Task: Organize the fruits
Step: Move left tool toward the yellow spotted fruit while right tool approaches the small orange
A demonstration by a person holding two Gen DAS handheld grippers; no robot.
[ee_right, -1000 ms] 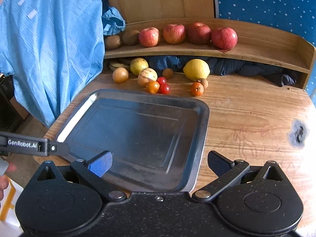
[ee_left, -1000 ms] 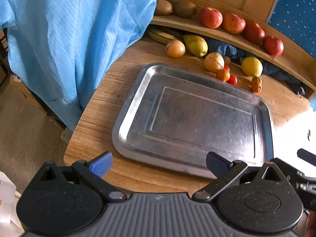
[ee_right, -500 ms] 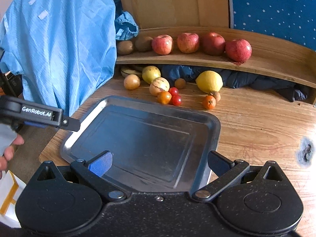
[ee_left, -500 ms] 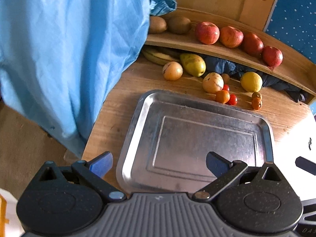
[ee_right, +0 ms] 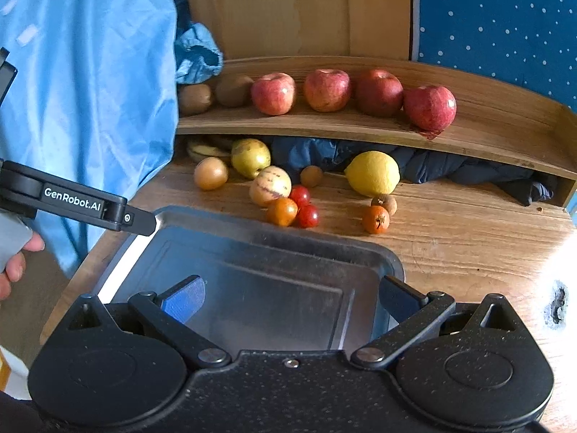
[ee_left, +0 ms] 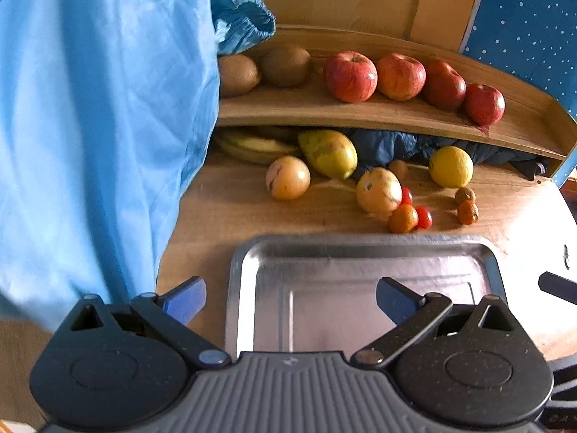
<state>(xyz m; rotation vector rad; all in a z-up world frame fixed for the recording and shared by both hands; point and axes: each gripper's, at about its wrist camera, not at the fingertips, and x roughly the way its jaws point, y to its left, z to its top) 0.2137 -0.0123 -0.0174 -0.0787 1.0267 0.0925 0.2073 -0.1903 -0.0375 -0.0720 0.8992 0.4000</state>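
Both grippers are pushing forward over the tray point(ee_left: 360, 252), bringing the loose fruit closer than a second ago: the left gripper point(ee_left: 288, 297) and right gripper point(ee_right: 290, 297) are both gaping wide and carrying nothing. Apparently this is the approach before a first pick, as the tray is lying bare. Nearest beyond its far rim are sitting the small orange fruit point(ee_right: 282, 211) and cherry tomatoes point(ee_right: 307, 215), touching, so the next move is calling for a narrow, careful pinch.

both wrist views near, facing shelf point(ee_left: 378, 115); sharing tray point(ee_right: 223, 223)
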